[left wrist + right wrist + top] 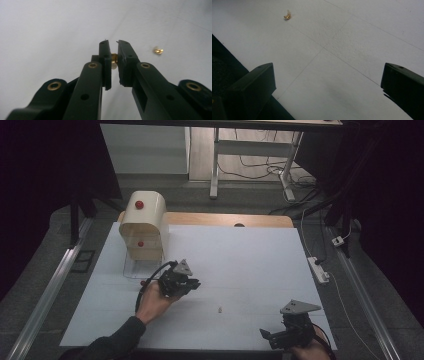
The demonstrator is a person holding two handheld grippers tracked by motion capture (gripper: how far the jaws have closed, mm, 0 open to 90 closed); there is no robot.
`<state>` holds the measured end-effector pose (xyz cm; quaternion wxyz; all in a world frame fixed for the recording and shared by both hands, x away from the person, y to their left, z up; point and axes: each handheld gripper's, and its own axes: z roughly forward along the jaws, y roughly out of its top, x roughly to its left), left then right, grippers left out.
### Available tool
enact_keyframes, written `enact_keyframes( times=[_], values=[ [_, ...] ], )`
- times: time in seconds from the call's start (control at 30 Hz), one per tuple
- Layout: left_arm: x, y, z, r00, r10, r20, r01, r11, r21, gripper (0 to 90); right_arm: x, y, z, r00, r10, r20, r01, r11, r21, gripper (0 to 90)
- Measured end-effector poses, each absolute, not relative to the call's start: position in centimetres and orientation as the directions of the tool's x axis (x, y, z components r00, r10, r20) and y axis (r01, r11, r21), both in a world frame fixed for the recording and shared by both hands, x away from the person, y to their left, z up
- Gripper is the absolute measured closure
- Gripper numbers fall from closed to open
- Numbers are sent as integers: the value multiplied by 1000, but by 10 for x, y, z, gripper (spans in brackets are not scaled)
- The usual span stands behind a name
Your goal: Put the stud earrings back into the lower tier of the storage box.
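Brass is showing between the black jaws of the left gripper: a small brass fitting is sitting pinched there, well back from the tips, and the jaws are pressing on it from both sides with only a thin gap left at their ends. In the high view the left gripper is hovering over the white table sheet, left of centre, with the person's left hand wrapping it from 7 o'clock. A second brass fitting is lying loose on the sheet at 2 o'clock from the jaw tips in the left gripper view; in the high view it is lying near the sheet's middle, at 4 o'clock from the left gripper.

At 11 o'clock from the left gripper, a cream dome-topped box with a red knob is standing at the sheet's far left.

Right gripper is resting at the near right edge, its jaws spread wide and holding nothing. In the right gripper view the loose fitting is lying at 11 o'clock.
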<state>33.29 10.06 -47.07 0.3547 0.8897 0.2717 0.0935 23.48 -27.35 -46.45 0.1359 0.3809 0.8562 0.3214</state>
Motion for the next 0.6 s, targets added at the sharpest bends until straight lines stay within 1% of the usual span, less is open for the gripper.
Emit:
enact_keyframes(
  times=[0.3,0.6],
  values=[
    [340,164,-448,737,669,-92,512,-464,723,813,235,-273,-465,-673,740,13,567,504,652,0],
    [342,218,-439,642,759,-107,582,-391,713,812,236,-272,-465,-674,738,11,569,510,645,0]
  ],
)
